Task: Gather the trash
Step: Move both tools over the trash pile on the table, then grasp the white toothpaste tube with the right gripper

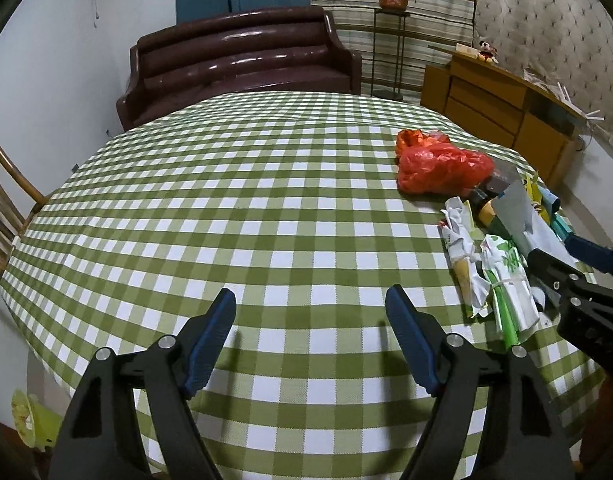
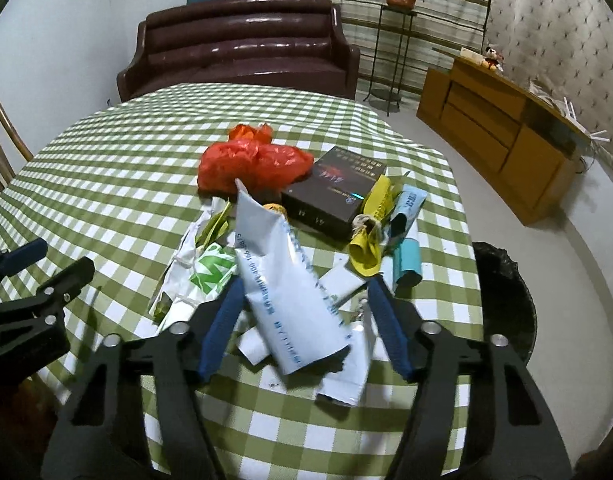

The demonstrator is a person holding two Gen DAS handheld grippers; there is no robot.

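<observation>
A heap of trash lies on the green checked table (image 1: pixel 226 208): a red plastic bag (image 2: pixel 250 164), a dark box (image 2: pixel 334 188), a yellow wrapper (image 2: pixel 366 240), a teal tube (image 2: pixel 406 264), a green-and-white wrapper (image 2: pixel 210 272) and a white mailer bag (image 2: pixel 290 304). My right gripper (image 2: pixel 306 282) straddles the mailer bag. Its left pad touches the bag and its right pad stands clear, so it is open. My left gripper (image 1: pixel 310 292) hangs open over bare cloth, left of the heap, with nothing between its fingers. The red bag (image 1: pixel 442 168) and the wrappers (image 1: pixel 502 280) lie to its right.
A bin with a black liner (image 2: pixel 506 292) stands on the floor by the table's right edge. A brown sofa (image 1: pixel 242 60) is behind the table, a wooden chair (image 1: pixel 2 216) at its left, a wooden cabinet (image 2: pixel 498 140) and a plant stand (image 2: pixel 394 44) at the right.
</observation>
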